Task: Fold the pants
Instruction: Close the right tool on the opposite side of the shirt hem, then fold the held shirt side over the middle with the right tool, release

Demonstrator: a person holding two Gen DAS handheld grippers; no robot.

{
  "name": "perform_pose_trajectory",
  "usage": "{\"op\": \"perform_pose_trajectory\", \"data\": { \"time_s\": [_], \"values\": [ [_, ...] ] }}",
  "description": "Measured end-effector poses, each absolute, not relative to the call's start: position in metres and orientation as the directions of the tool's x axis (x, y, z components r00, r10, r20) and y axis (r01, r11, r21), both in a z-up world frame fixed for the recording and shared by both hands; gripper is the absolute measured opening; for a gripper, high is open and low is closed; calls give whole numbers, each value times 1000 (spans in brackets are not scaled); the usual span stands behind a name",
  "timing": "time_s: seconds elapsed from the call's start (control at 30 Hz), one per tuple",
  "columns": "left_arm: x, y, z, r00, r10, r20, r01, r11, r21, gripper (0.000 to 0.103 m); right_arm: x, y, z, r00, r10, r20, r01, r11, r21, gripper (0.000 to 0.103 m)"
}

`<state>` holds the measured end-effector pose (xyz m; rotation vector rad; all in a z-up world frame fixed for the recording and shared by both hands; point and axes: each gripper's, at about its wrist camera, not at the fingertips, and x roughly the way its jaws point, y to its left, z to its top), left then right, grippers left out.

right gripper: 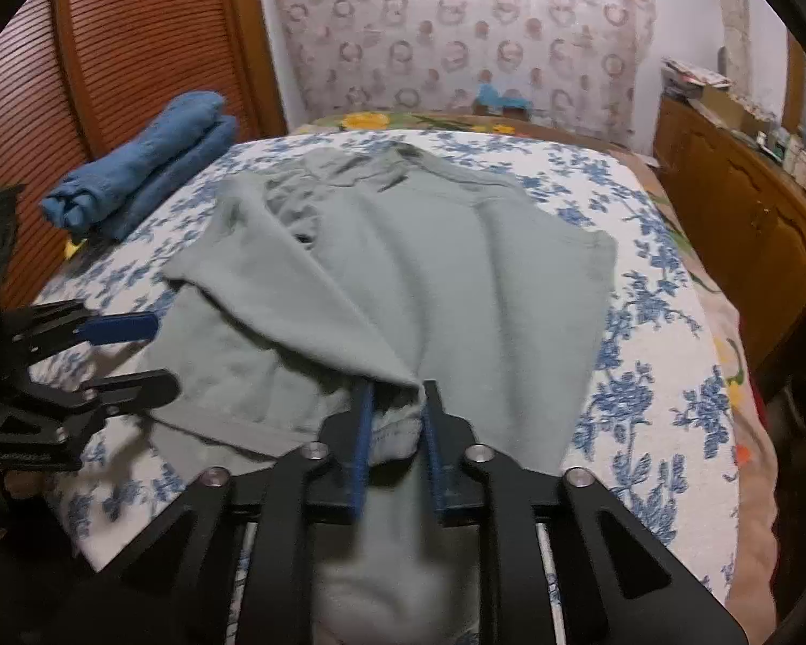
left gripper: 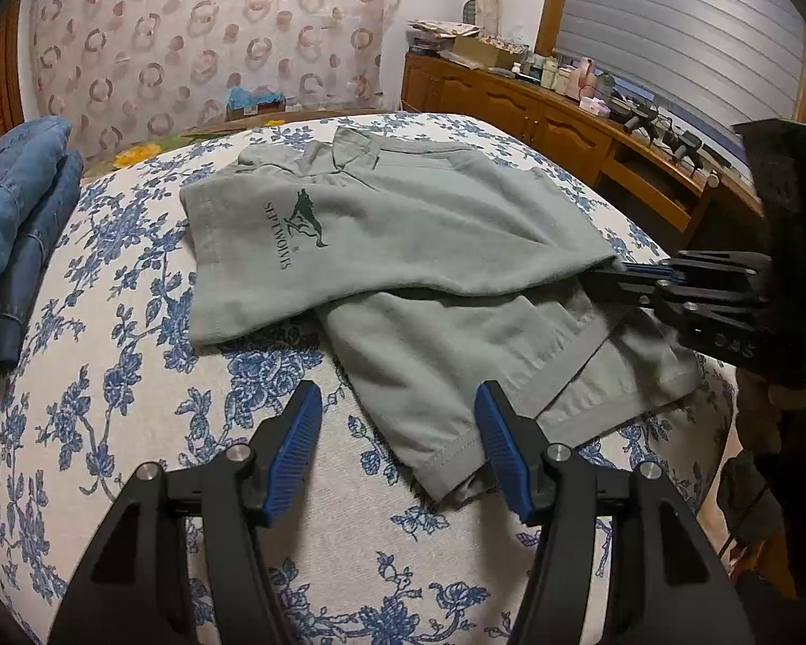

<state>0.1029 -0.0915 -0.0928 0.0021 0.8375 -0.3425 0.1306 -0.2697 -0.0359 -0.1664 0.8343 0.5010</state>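
Grey-green pants (left gripper: 403, 226) with a dark printed logo lie partly folded on the floral bedspread (left gripper: 134, 376). One leg is laid over the other. In the left wrist view my left gripper (left gripper: 400, 446) is open just above the bed, and the lower leg's hem corner lies against its right finger. My right gripper (right gripper: 397, 408) is shut on a bunched edge of the pants (right gripper: 457, 279), fabric pinched between its blue pads. From the left wrist camera the right gripper (left gripper: 618, 274) reaches in from the right, its tips hidden under the upper layer. The left gripper (right gripper: 134, 355) appears open at the left edge of the right wrist view.
Folded blue jeans (left gripper: 16, 226) (right gripper: 150, 161) lie at the bed's far left by a slatted wooden door (right gripper: 134, 54). A wooden dresser (left gripper: 537, 107) (right gripper: 736, 204) crowded with small items runs along the right, under a shuttered window.
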Motion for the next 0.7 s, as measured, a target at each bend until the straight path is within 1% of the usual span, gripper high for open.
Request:
{"op": "perform_pose_trajectory", "data": {
  "time_s": [0.1, 0.2, 0.27, 0.33, 0.4, 0.6, 0.7],
  "values": [
    [99, -89, -91, 632, -297, -716, 286, 948, -141, 59, 122, -270, -26, 577, 393, -716, -499, 863, 71, 4],
    [95, -87, -88, 647, -294, -703, 278, 950, -141, 59, 109, -274, -10, 603, 437, -667, -508, 855, 101, 3],
    [92, -85, -86, 658, -288, -696, 274, 952, -135, 59, 101, -273, 0, 630, 443, -638, -511, 855, 89, 3],
    [89, -84, -83, 668, -282, -689, 272, 954, -126, 59, 95, -270, 8, 666, 425, -613, -507, 861, 46, 3],
    [86, -84, -80, 677, -279, -681, 270, 955, -122, 59, 94, -267, 11, 683, 403, -609, -498, 867, 14, 3],
    [80, -82, -72, 704, -273, -655, 267, 957, -112, 59, 83, -280, 20, 692, 425, -583, -479, 875, 70, 3],
    [80, -82, -72, 705, -277, -653, 270, 956, -114, 59, 70, -287, 25, 711, 424, -561, -466, 882, 77, 3]
  ]
}}
